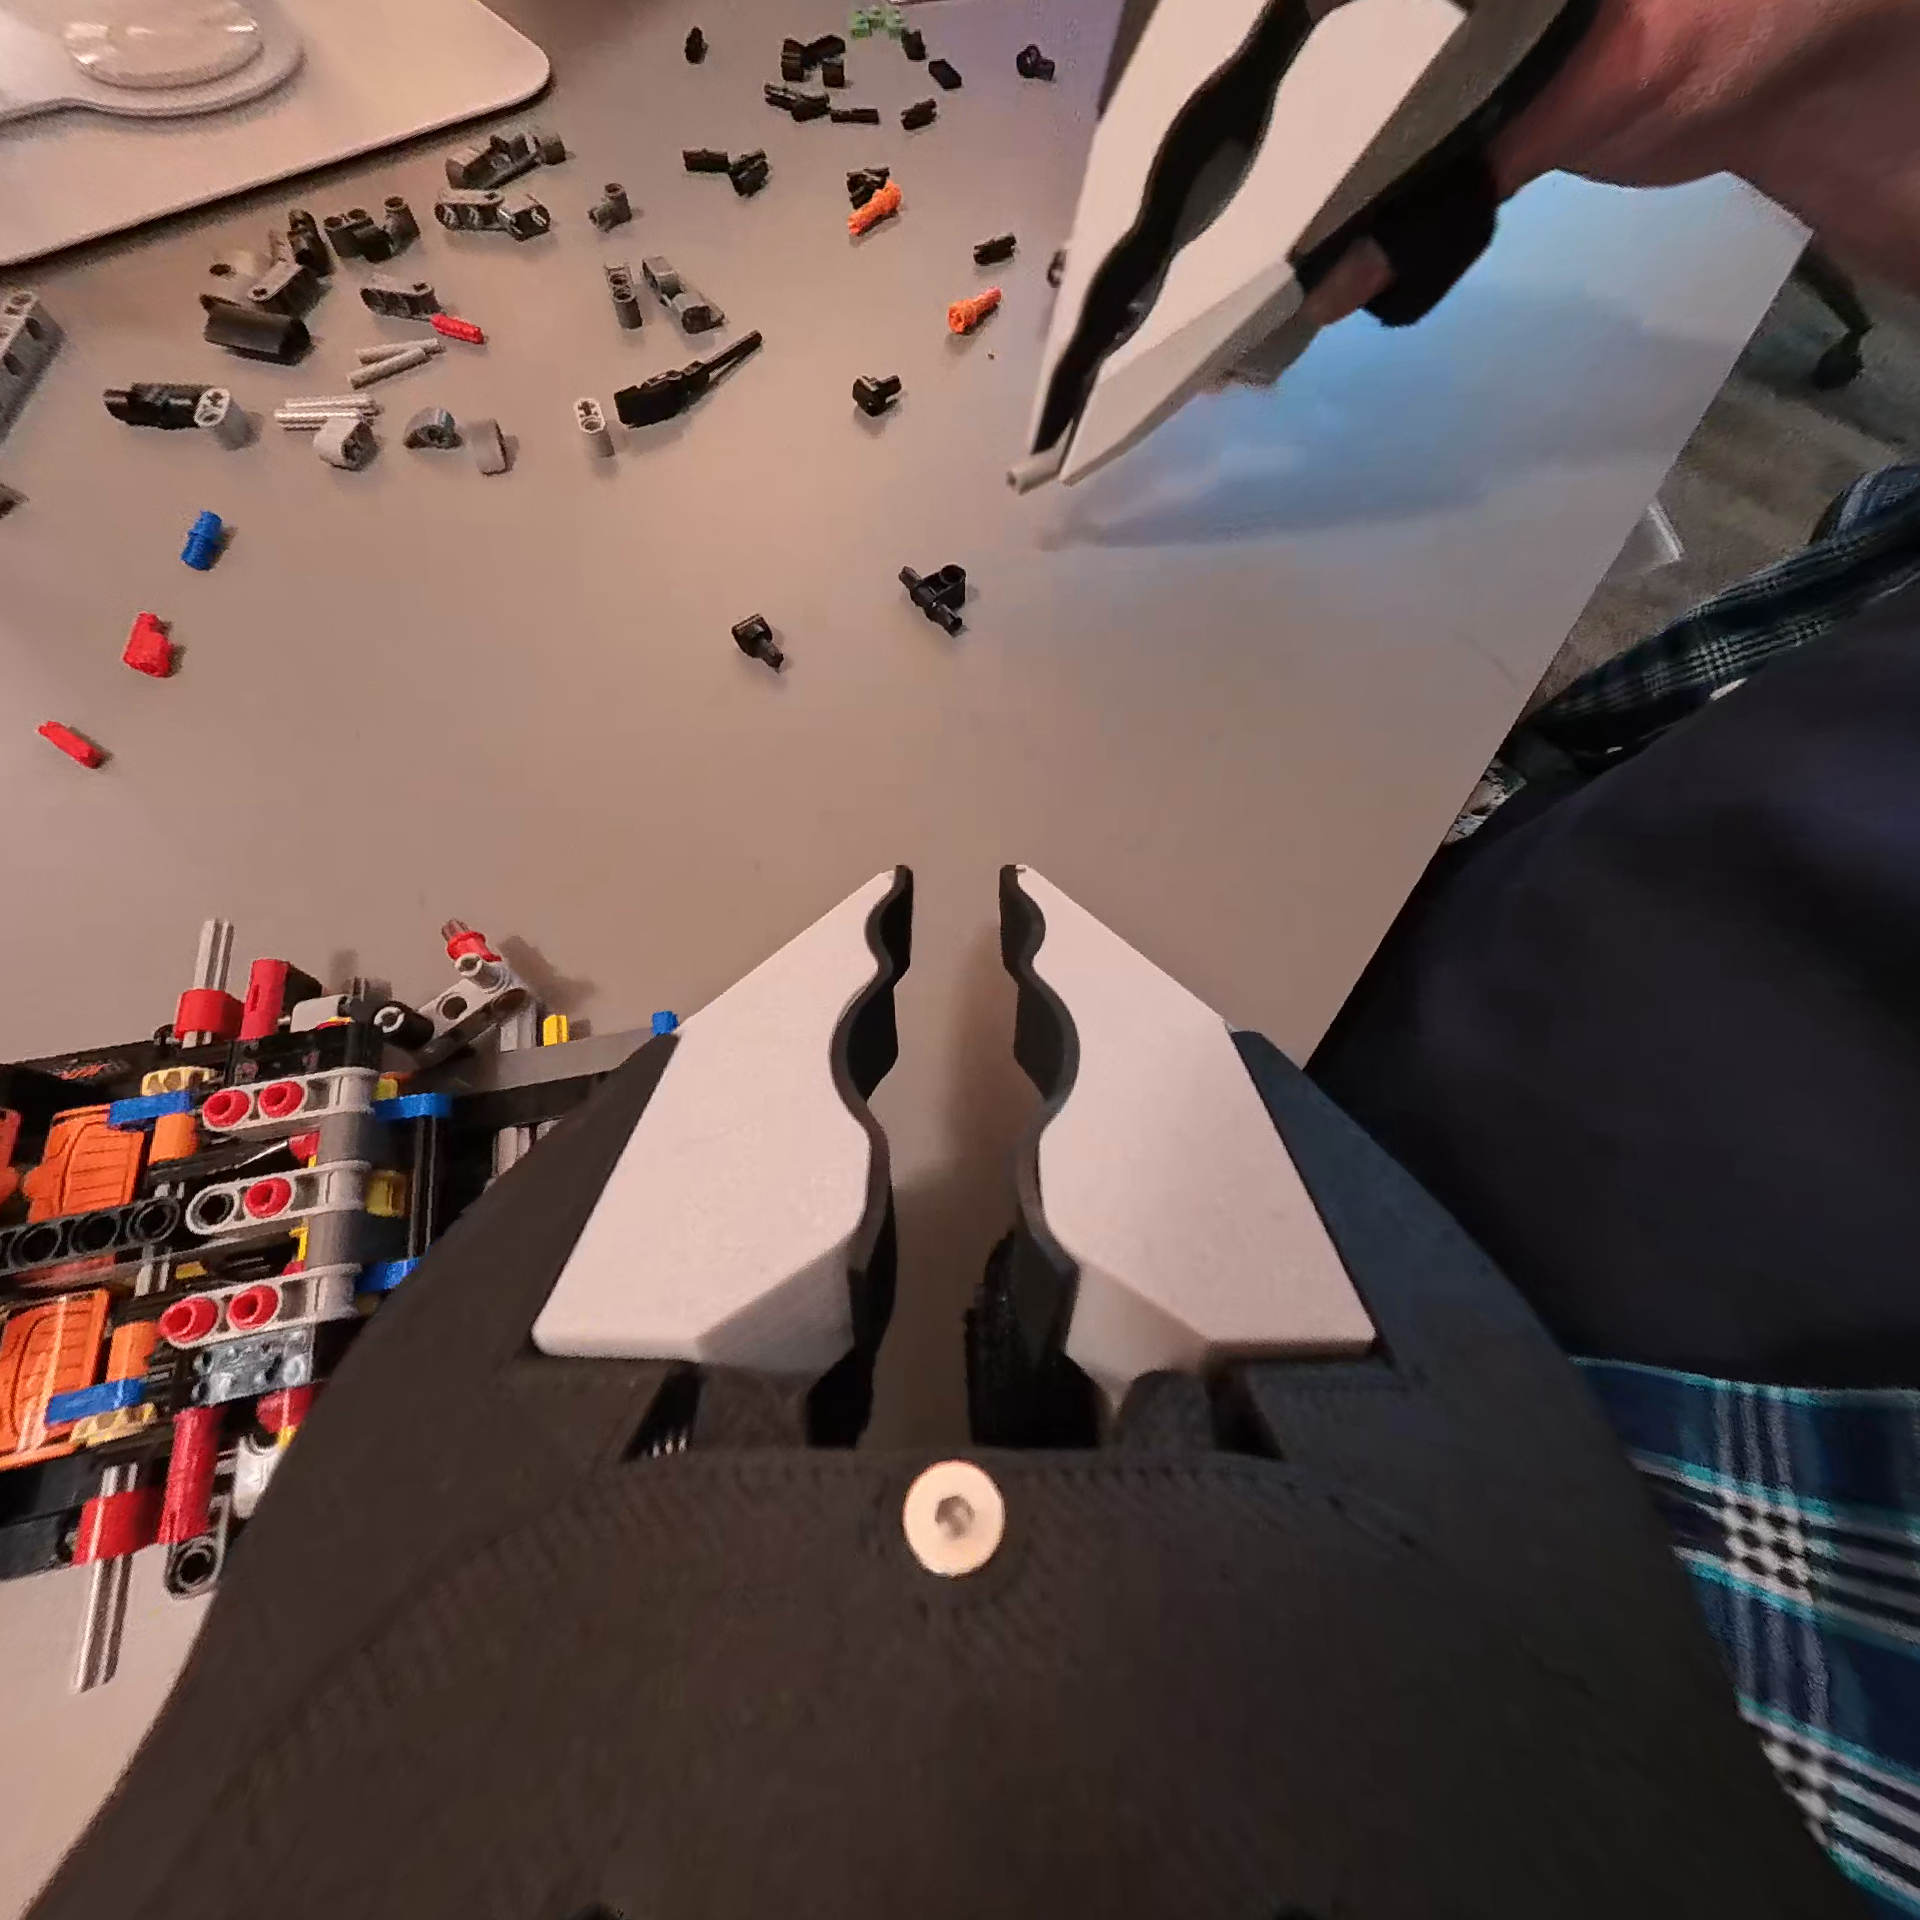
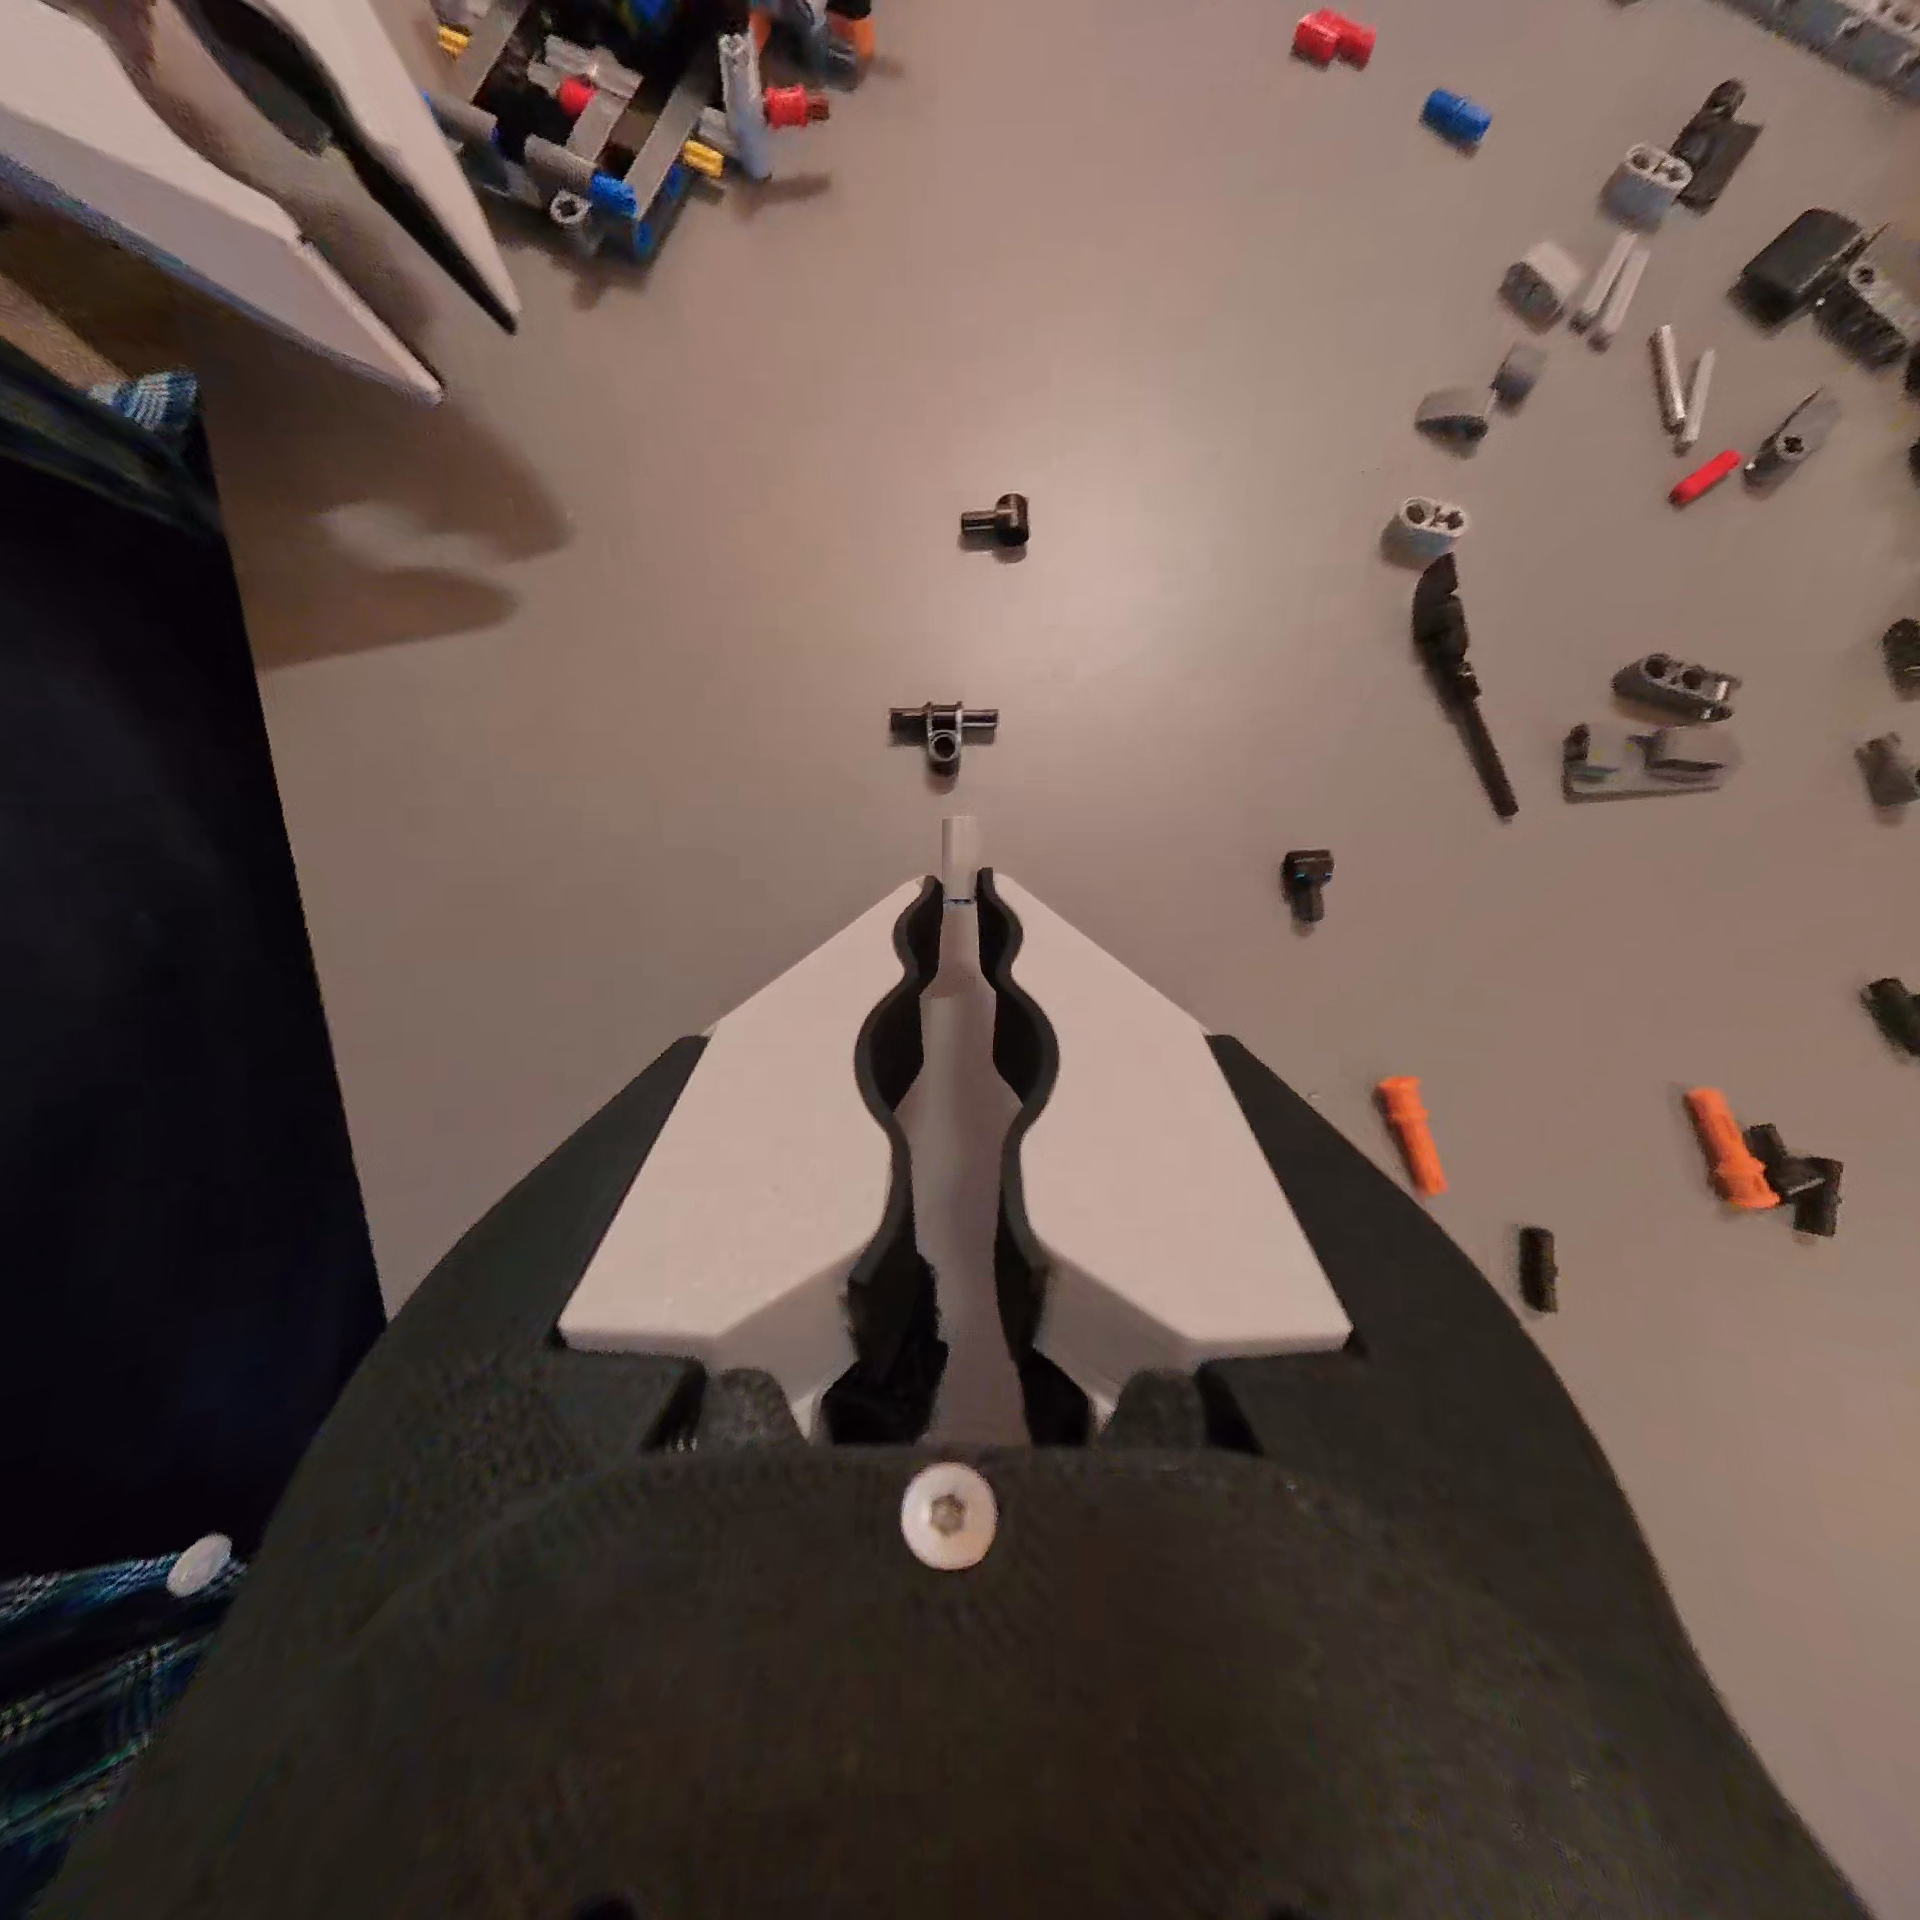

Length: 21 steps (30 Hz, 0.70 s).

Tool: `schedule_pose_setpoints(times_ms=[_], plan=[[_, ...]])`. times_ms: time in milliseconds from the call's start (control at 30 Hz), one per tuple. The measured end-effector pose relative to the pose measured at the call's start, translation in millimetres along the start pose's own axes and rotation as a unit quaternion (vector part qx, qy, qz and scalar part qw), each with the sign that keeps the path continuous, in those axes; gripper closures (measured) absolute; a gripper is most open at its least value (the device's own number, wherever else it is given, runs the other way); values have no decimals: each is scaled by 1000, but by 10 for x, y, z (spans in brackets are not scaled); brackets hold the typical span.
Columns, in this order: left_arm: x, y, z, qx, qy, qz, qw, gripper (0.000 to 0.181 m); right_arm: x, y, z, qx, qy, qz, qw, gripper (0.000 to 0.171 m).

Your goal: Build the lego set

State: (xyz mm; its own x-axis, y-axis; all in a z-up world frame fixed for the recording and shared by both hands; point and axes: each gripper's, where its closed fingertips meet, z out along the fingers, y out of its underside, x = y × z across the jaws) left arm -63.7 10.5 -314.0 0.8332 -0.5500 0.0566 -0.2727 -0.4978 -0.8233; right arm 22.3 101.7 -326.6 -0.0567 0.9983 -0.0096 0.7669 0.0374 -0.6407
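The part-built lego model [image 1: 197, 1216], black and grey with orange, red and blue parts, lies at the lower left of the left wrist view and at the top of the right wrist view [image 2: 613, 114]. My left gripper [image 1: 956, 883] is open and empty, just right of the model. My right gripper [image 2: 958, 888] is shut on a small light grey pin [image 2: 958, 847] that sticks out past its tips; it also shows in the left wrist view [image 1: 1044, 468], held above the table. Two small black connectors [image 2: 943, 727] [image 2: 995, 520] lie just ahead of the right gripper.
Many loose black, grey, orange, red and blue pieces [image 1: 468, 312] are scattered over the grey table [image 1: 623, 727]. A pale mat [image 1: 312, 114] lies at the far left. The table edge [image 1: 1558, 644] runs along the right, with a person's dark and plaid clothing [image 1: 1714, 1039] beside it. Across from one pair of fingers to the other is roughly 12 cm.
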Motion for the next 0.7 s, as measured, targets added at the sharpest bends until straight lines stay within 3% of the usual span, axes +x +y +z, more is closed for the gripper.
schedule_pose_setpoints(times_ms=[200,467,600,700], plan=[[-83,-127,-16,-22,-10,29,999,160,-143,-31,37,15,-7,0,1000,166],[-484,-519,36,-73,-26,169,983,156,-201,-133,70,53,2,15,998,166],[-539,-636,207,-104,24,260,960,158,-204,-156,46,71,4,20,997,166],[-587,-531,444,-149,73,308,937,159,-187,-154,17,80,7,24,996,166]])
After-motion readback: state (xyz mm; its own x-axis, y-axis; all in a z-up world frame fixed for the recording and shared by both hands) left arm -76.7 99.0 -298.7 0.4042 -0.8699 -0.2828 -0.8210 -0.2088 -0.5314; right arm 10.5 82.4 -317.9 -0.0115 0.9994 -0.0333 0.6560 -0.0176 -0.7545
